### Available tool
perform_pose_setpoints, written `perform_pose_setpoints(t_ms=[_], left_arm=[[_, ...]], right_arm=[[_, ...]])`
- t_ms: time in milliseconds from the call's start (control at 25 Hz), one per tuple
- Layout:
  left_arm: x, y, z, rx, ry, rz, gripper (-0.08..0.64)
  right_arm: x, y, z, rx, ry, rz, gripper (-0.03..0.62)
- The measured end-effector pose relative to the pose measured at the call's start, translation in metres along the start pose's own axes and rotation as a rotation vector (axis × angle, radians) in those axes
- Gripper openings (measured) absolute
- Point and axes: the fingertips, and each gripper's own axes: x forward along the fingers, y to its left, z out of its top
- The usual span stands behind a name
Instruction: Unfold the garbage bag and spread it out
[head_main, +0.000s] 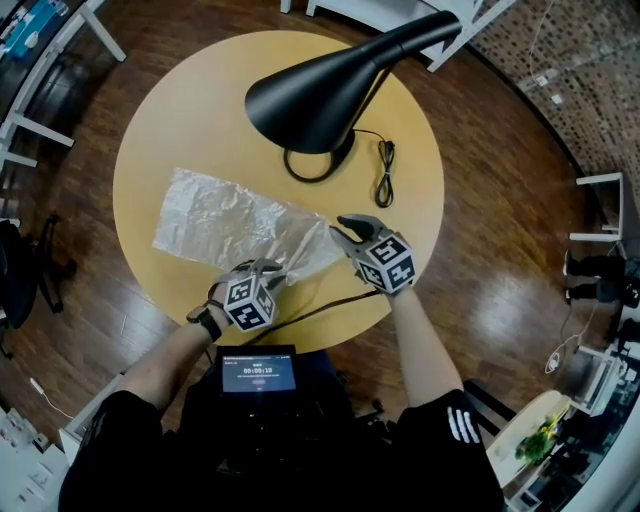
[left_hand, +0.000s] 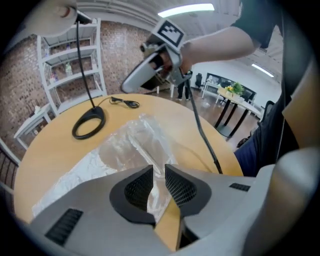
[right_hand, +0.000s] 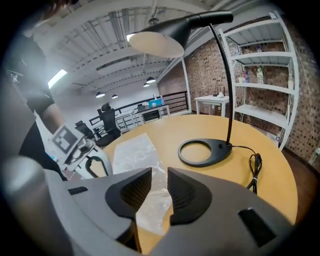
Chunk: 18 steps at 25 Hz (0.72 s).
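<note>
A crumpled clear garbage bag (head_main: 230, 220) lies flat on the round yellow table (head_main: 180, 120), running from the left toward the near edge. My left gripper (head_main: 272, 268) is at the bag's near end. In the left gripper view its jaws (left_hand: 159, 175) stand close together with a gathered strip of the bag (left_hand: 135, 145) pinched between the pads. My right gripper (head_main: 348, 230) hovers at the bag's right end. In the right gripper view its jaws (right_hand: 160, 180) stand apart, and the bag (right_hand: 132, 155) shows through the gap, untouched by the pads.
A black desk lamp (head_main: 320, 90) leans over the table's far half, its ring base (head_main: 318, 160) and coiled cord (head_main: 385, 170) just beyond the bag. A cable runs from the right gripper over the near table edge. White shelving (right_hand: 260, 75) and wooden floor surround the table.
</note>
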Motion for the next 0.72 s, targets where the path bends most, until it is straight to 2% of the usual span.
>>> perform_pose_setpoints(t_ms=[160, 240, 320, 400, 600, 720], left_arm=[[-0.026, 0.032, -0.039, -0.082, 0.018, 0.086, 0.072], [-0.037, 0.051, -0.062, -0.149, 0.041, 0.128, 0.072], [-0.049, 0.075, -0.082, -0.224, 0.054, 0.183, 0.072], [-0.063, 0.099, -0.099, -0.283, 0.067, 0.237, 0.072], [-0.084, 0.141, -0.150, -0.370, 0.160, 0.329, 0.074], [-0.095, 0.155, -0.178, -0.396, 0.227, 0.366, 0.109]], right_arm=[[-0.005, 0.032, -0.037, -0.097, 0.126, 0.020, 0.124], [0.007, 0.046, -0.060, -0.143, 0.188, 0.030, 0.124], [0.022, 0.053, -0.075, -0.148, 0.219, 0.033, 0.125], [0.037, 0.057, -0.087, -0.159, 0.263, 0.039, 0.160], [0.064, 0.057, -0.121, -0.271, 0.426, 0.053, 0.212], [0.069, 0.055, -0.132, -0.310, 0.484, 0.050, 0.235]])
